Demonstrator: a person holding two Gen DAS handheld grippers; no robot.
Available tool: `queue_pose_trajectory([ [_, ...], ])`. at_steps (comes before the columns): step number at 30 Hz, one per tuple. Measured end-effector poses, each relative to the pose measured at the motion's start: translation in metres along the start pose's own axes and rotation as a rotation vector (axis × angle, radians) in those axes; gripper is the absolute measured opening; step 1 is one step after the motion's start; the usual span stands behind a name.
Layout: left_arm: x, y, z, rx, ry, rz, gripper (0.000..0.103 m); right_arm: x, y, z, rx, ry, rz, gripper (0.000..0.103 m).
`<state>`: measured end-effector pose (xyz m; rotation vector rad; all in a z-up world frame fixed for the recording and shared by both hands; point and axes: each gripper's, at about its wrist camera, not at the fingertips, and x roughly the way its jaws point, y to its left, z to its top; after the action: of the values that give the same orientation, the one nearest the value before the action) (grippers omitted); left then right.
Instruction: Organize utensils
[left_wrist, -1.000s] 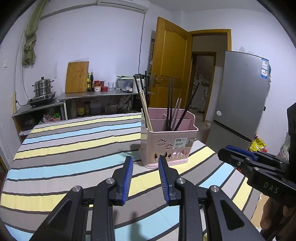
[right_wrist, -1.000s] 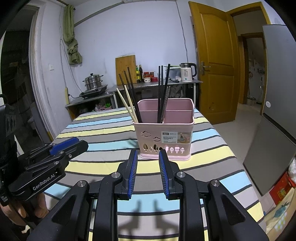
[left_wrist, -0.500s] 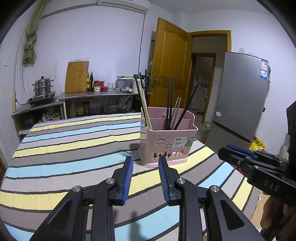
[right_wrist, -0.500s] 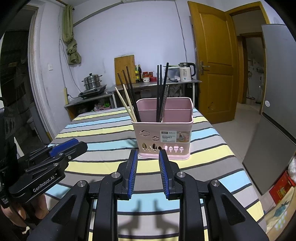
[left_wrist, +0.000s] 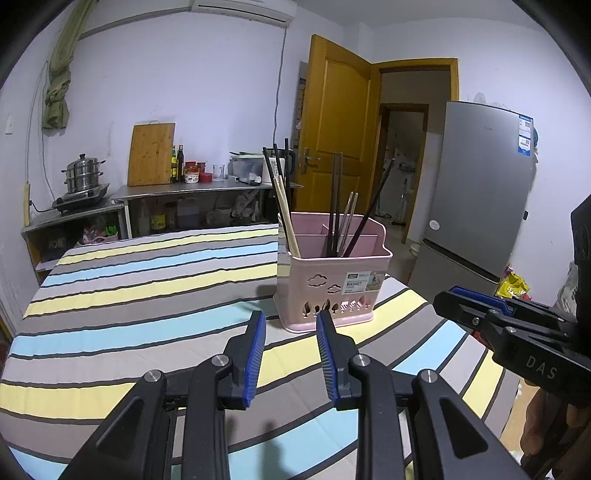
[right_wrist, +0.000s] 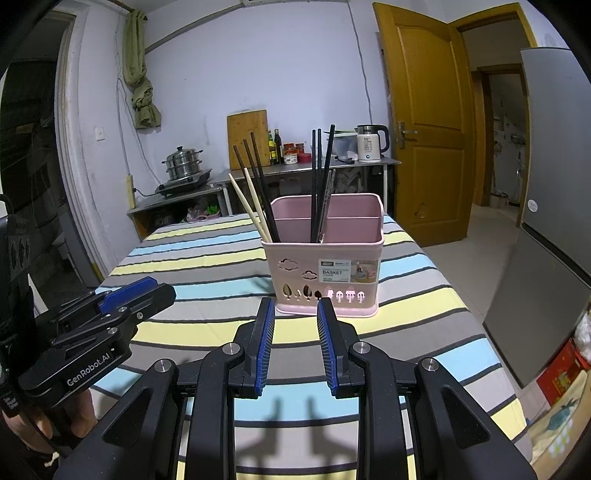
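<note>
Left of the pink basket (right_wrist: 325, 258), the left gripper (left_wrist: 290, 354) hangs with jaws apart, empty. In the basket, pale chopsticks (right_wrist: 249, 201) lean left, black chopsticks (right_wrist: 318, 177) stand near upright. The right gripper (right_wrist: 295, 350), jaws apart, faces it; only the left view shows one black stick leaning right, possibly another chopstick.

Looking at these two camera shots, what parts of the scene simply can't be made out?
- Lower ends of the chopsticks: both views, hidden by the pink basket walls.
- Small print on the basket label: too small in both views.
- Right gripper fingertips: left wrist view, side-on, gap hidden.
- The person holding the grippers: cut off by the frame edges.
- Shelf contents under the counter: dim, blurred.
</note>
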<state>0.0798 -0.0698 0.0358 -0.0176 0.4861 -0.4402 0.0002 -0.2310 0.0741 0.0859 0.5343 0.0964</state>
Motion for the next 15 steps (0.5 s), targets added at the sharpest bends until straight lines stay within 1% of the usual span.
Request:
queue_pose_trajectory([
  [15, -0.0015, -0.0006, -0.0009, -0.003, -0.002, -0.005, 0.028, -0.0011, 0.0013, -0.0026, 0.002, 0.006, -0.005, 0.024],
])
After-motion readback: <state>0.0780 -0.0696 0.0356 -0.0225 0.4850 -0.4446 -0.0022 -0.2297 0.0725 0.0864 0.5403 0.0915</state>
